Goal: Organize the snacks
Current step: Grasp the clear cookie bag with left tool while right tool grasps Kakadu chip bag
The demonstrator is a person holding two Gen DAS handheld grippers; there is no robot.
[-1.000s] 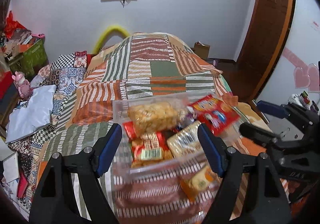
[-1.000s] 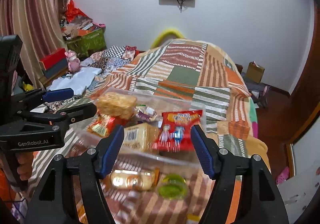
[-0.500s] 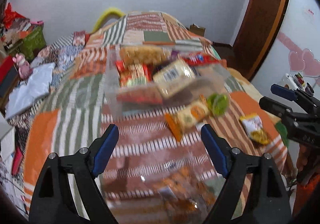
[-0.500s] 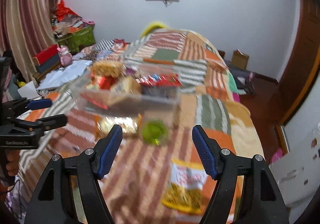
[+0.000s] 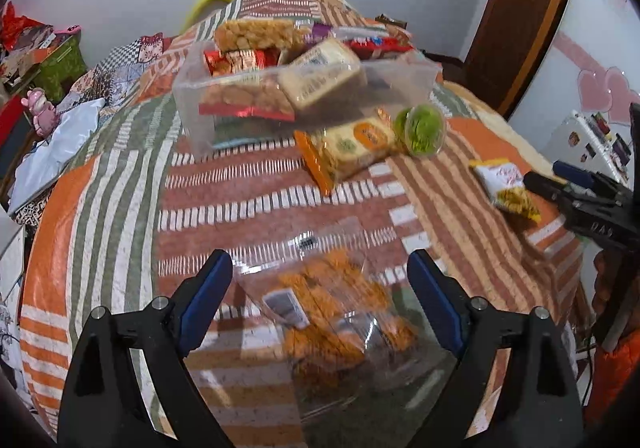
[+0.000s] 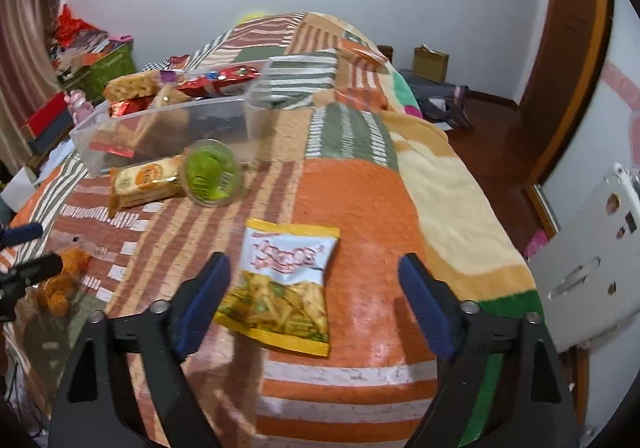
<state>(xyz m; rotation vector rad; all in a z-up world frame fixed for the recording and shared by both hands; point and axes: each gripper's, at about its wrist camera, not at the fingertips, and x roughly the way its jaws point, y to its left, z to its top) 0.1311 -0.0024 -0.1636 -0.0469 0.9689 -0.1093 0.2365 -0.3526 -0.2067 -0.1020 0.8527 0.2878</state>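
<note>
A clear plastic bin [image 5: 188, 104] holding several snack packs sits on the striped bedspread; it also shows in the right wrist view [image 6: 160, 124]. In front of it lie a cracker pack [image 5: 352, 148] and a green jelly cup [image 5: 420, 126]. My left gripper [image 5: 320, 296] is open just above a clear bag of orange snacks [image 5: 328, 312]. My right gripper [image 6: 312, 300] is open over a yellow-and-white chip bag [image 6: 284, 284], which also shows in the left wrist view [image 5: 506, 190]. Neither gripper holds anything.
The bedspread [image 6: 360, 188] ends at the right over a wooden floor [image 6: 480, 128] with a white appliance [image 6: 592, 260]. Clutter, boxes and a pink toy [image 5: 40, 112] line the left side. A wooden door [image 5: 520, 8] stands at the back right.
Both grippers have pulled back and down from the bin toward the near end of the bed. The orange snack bag and the chip bag have come between their fingers.
</note>
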